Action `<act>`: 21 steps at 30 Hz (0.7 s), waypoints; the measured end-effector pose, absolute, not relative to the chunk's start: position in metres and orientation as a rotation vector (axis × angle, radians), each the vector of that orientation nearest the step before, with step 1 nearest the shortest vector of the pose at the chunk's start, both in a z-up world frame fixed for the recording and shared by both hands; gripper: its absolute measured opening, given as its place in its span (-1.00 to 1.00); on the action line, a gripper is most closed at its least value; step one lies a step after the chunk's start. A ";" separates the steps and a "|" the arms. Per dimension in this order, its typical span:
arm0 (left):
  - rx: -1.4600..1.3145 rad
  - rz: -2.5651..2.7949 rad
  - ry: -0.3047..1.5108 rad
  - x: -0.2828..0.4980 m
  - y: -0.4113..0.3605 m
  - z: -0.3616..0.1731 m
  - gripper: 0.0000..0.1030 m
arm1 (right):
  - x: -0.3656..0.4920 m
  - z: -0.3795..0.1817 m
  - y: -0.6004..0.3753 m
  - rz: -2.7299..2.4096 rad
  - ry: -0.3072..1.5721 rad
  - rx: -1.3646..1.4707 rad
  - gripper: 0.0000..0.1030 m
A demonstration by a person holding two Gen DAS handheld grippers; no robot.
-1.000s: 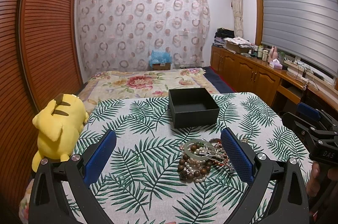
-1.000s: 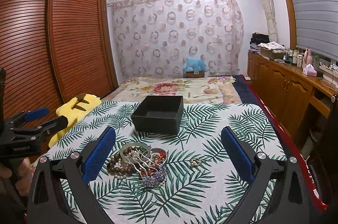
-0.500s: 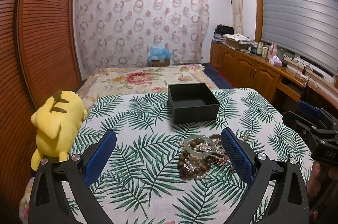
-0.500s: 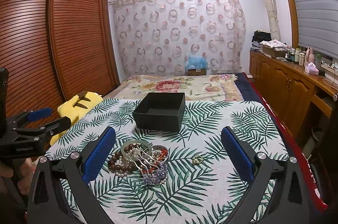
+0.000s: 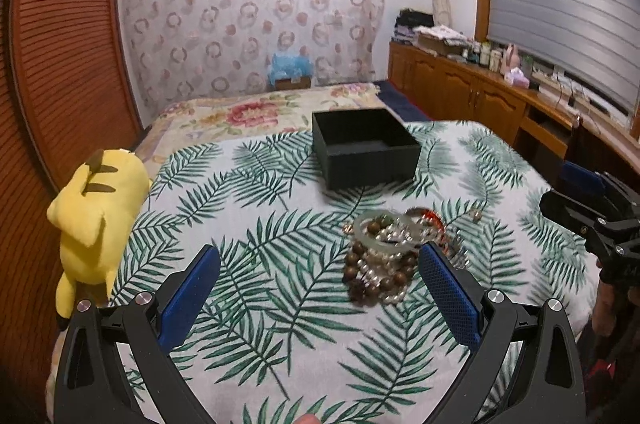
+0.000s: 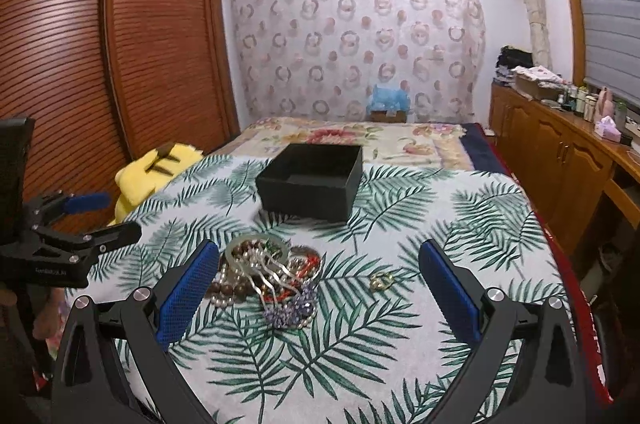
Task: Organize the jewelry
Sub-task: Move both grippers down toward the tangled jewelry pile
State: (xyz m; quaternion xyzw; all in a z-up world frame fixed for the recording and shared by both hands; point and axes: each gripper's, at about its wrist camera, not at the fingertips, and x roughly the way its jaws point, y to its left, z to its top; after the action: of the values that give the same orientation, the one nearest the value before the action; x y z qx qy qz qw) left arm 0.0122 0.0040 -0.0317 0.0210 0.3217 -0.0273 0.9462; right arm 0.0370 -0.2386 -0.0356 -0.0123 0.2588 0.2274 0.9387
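Note:
A heap of jewelry [image 5: 386, 256] lies on the palm-leaf cloth: a pale jade bangle, brown bead bracelets, pearls, red and purple beads. It also shows in the right wrist view [image 6: 272, 276]. A small gold ring [image 6: 381, 280] lies apart to its right. An open, empty black box [image 5: 362, 148] stands behind the heap, also in the right wrist view [image 6: 312, 180]. My left gripper [image 5: 318, 288] is open, the heap by its right finger. My right gripper [image 6: 318, 288] is open, the heap by its left finger.
A yellow plush toy [image 5: 96, 208] lies at the table's left edge. A bed with a floral cover [image 6: 360, 138] stands behind the table. Wooden cabinets [image 6: 560, 152] run along the right wall, a slatted wardrobe [image 6: 80, 44] along the left.
Both grippers have moved forward and lower toward the jewelry heap, which now looks larger and nearer. Both stay open.

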 end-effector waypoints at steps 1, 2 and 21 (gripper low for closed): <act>0.045 -0.058 0.662 0.013 0.004 -0.034 0.86 | 0.038 -0.039 -0.237 0.472 0.537 -0.033 0.95; 0.047 -0.061 0.669 0.014 0.005 -0.036 0.86 | 0.039 -0.042 -0.236 0.483 0.549 -0.041 0.95; 0.092 -0.120 0.817 0.036 0.018 -0.076 0.86 | 0.084 -0.108 -0.197 0.662 0.809 -0.128 0.68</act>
State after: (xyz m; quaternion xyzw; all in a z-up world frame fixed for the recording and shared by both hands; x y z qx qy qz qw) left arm 0.0359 0.0177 -0.0755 0.0448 0.3969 -0.0581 0.9149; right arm 0.0837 -0.1970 -0.1084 -0.0610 0.3860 0.3161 0.8645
